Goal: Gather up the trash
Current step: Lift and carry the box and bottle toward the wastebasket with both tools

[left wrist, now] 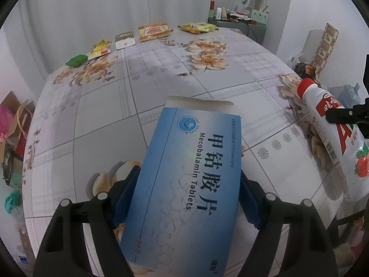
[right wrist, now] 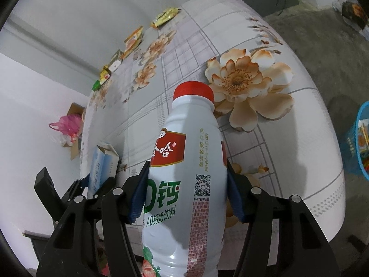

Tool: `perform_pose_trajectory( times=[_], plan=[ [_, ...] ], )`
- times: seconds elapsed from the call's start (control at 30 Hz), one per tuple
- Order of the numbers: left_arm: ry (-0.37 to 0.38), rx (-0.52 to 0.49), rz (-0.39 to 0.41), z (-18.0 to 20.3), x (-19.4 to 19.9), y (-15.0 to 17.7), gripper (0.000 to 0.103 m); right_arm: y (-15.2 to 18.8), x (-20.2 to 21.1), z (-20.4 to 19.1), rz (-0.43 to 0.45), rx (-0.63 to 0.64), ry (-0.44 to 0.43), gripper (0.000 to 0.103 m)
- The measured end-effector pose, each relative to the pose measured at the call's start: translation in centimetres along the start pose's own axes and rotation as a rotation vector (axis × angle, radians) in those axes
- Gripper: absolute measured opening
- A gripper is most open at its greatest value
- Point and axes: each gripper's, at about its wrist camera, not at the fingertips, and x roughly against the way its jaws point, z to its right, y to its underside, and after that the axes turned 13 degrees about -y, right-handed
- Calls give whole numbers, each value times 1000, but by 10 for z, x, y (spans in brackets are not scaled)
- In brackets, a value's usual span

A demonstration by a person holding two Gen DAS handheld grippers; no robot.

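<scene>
My left gripper (left wrist: 188, 189) is shut on a blue Mecobalamin tablet box (left wrist: 184, 184) with its white flap open, held above the floral tablecloth (left wrist: 161, 73). My right gripper (right wrist: 184, 187) is shut on a white milk-drink bottle (right wrist: 186, 173) with a red cap, also held over the table. The bottle shows at the right of the left wrist view (left wrist: 334, 138); the box and left gripper show at the lower left of the right wrist view (right wrist: 101, 170). Several wrappers lie along the table's far edge: a green one (left wrist: 76, 60), yellow ones (left wrist: 100, 49), a white packet (left wrist: 124, 40), orange packets (left wrist: 154, 31).
A blue mesh basket (right wrist: 359, 143) with trash stands on the floor at the right. A pink bag in a cardboard box (right wrist: 69, 127) sits on the floor left of the table. A dark side table (left wrist: 237, 24) with bottles stands behind.
</scene>
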Motion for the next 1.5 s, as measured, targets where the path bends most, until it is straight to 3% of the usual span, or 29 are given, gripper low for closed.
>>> perform_pose_trajectory(
  times=[0.43,0.8,1.2,1.5],
  plan=[
    [76,-9,96,9,32,-10,76,21,40,4,102,-45,-26,56],
    [145,-68,148,45,61,-30,75,38,88,28,216,-116,-77,56],
    [254,-207,201,126,90,-66,75,55,144,73,369,-204,-104,56],
    [360,-341,194,224,95,-96,75,77,186,132,487,-328,-80,56]
  ],
)
